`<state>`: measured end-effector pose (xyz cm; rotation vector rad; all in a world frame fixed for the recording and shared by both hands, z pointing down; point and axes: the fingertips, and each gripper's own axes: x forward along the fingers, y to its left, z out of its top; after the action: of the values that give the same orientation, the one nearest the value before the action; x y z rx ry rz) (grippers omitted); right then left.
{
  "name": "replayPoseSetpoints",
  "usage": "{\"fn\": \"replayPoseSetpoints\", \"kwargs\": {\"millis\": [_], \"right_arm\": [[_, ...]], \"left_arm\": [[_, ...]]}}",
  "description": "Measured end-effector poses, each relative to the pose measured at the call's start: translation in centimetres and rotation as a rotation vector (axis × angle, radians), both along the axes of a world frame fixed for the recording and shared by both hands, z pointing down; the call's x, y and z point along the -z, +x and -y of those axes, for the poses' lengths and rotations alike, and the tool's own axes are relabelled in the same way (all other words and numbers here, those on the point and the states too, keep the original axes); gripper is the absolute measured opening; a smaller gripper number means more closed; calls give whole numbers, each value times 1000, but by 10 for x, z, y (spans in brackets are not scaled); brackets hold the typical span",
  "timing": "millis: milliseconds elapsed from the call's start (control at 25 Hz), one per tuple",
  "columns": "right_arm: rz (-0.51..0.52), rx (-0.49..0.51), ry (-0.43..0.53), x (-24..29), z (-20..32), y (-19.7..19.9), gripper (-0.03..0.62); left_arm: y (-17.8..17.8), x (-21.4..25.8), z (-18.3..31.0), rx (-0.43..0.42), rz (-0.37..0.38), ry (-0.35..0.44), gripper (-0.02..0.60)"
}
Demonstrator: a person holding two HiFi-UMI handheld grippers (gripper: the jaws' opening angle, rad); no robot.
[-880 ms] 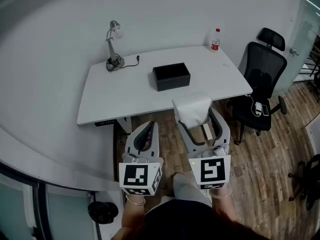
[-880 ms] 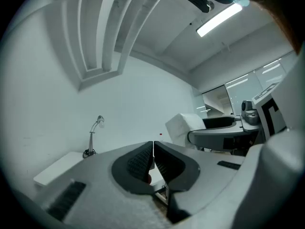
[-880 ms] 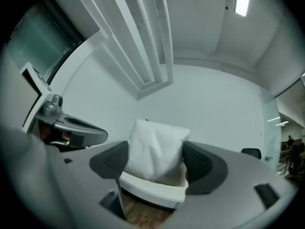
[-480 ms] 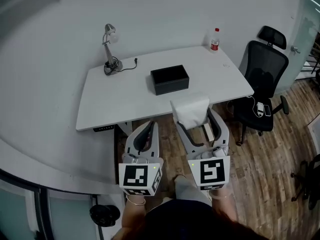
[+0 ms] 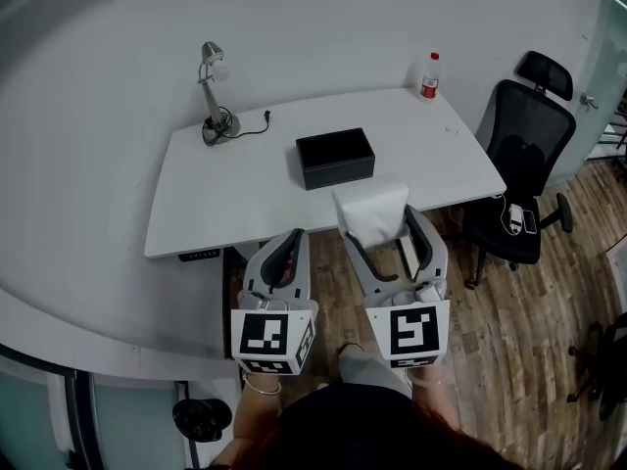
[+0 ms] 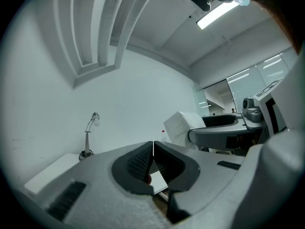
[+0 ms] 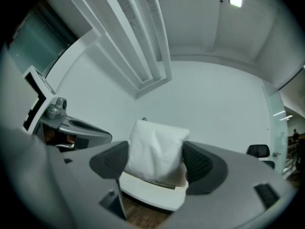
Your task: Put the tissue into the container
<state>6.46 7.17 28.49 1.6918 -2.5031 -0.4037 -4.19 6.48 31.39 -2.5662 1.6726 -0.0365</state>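
Observation:
A white pack of tissue (image 5: 371,214) is clamped between the jaws of my right gripper (image 5: 375,231), held in the air just short of the white table's front edge; in the right gripper view the tissue pack (image 7: 155,150) fills the gap, both pads pressing its sides. The black open container (image 5: 335,158) stands on the middle of the table (image 5: 235,189), beyond the pack. My left gripper (image 5: 295,244) hangs beside the right one, below the table edge, its jaws shut with nothing between them (image 6: 153,157).
A desk lamp (image 5: 214,94) with its cord stands at the table's far left corner, a red-capped bottle (image 5: 429,75) at the far right corner. A black office chair (image 5: 522,155) sits right of the table. Wooden floor lies below.
The view has shifted slightly; table and container sit a little lower and nearer. Both grippers keep their pose, the tissue pack still held in the right one.

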Motion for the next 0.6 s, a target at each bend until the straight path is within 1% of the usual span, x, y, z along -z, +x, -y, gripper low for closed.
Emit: {"fn": "replayPoseSetpoints", "kwargs": {"millis": [200,320,600], "right_arm": [[-9,20,-14,-6,25,-3,377],[-2,30,-10,-3,39,-2,377],[-21,55,-11,0,69,2,377]], "left_arm": [[-2,0,22,16,1,-5,28],[-2,1,36,23,2,-5,28],[4,5,65,35,-2,0,28]]}}
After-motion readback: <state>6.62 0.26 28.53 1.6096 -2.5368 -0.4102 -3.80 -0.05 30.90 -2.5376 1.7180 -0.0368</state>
